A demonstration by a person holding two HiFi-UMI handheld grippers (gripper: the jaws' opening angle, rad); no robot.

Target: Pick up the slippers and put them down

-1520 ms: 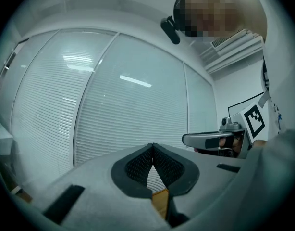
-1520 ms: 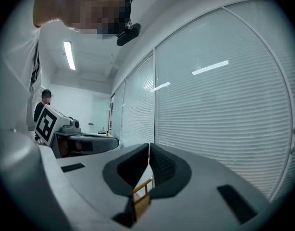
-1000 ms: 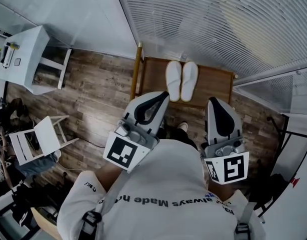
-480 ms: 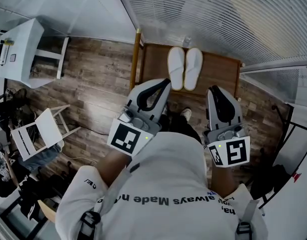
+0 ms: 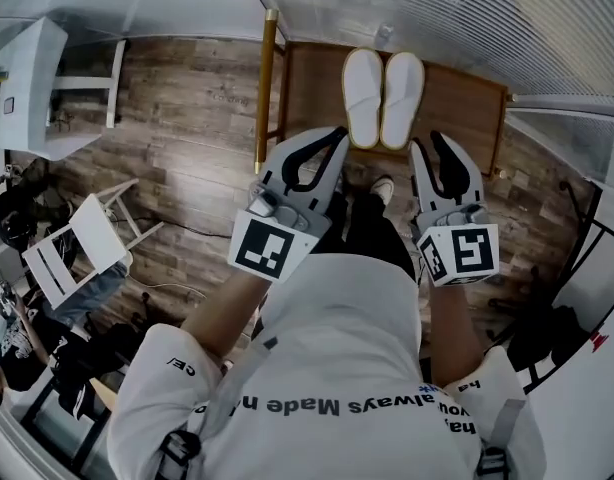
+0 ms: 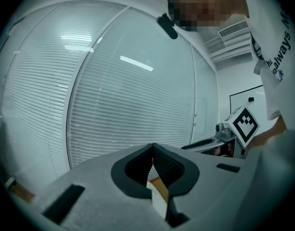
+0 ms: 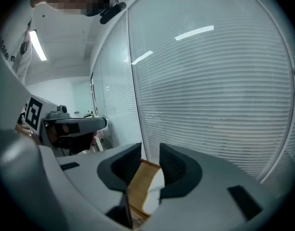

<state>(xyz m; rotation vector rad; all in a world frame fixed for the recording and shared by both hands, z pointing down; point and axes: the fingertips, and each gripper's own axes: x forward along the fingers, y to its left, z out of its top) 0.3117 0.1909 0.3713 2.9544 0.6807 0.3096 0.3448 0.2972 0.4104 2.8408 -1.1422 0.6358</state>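
Observation:
Two white slippers [image 5: 364,98] [image 5: 402,100] lie side by side on a low brown wooden platform [image 5: 462,103] against the blinds wall. My left gripper [image 5: 338,133] hovers just short of the left slipper, its jaws shut tip to tip with nothing held. My right gripper [image 5: 427,140] hangs just short of the right slipper; its jaws are opening and nothing is between them. In the right gripper view, the gap of the right gripper [image 7: 150,153] frames the platform [image 7: 137,186] and a slipper [image 7: 155,196]. The left gripper [image 6: 153,147] shows closed tips.
A slatted blinds wall [image 5: 437,8] runs behind the platform. A wooden post [image 5: 266,78] stands at its left edge. A white cabinet [image 5: 22,73] and a white chair [image 5: 72,258] stand to the left on the wood floor. The person's shoe [image 5: 383,188] is below the slippers.
Both grippers have come down and forward toward the slippers. The right gripper's jaws, closed before, now stand apart. The left jaws stay closed.

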